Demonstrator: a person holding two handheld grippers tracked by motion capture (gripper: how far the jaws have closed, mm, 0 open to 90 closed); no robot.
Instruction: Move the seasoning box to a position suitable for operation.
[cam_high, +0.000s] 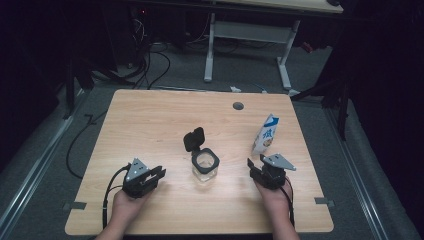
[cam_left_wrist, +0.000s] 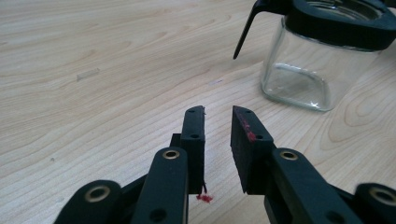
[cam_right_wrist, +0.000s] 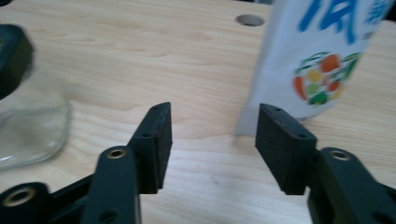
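The left gripper (cam_high: 159, 174) sits low over the table (cam_high: 150, 120) near the front edge, left of the middle, held in a hand (cam_high: 125, 206) that comes in from the front. Its jaws stand a narrow gap apart with nothing between them; in the left gripper view (cam_left_wrist: 218, 112) only bare wood shows in the gap. They point toward the jar, which lies ahead and to one side of them, apart from the tips.

The jar (cam_high: 205, 167) stands upright at about the middle of the table, a little toward the front edge. It is clear glass with a black rim, and its black lid (cam_high: 194, 139) is flipped up and back on the far-left side, leaving the mouth open. In the left gripper view the jar (cam_left_wrist: 303, 70) shows a squarish glass body under the black collar.

The carton (cam_high: 265, 134) stands upright near the right edge, about halfway back, white and blue with a fruit print.

The right gripper (cam_high: 255, 164) rests near the front edge, right of the jar and in front of the carton, held in the other hand (cam_high: 274, 197). Its jaws stand well apart and hold nothing. In the right gripper view (cam_right_wrist: 212, 109) they open onto bare wood, with the carton (cam_right_wrist: 322, 56) just beyond the one jaw and the jar (cam_right_wrist: 28, 126) off past the other.
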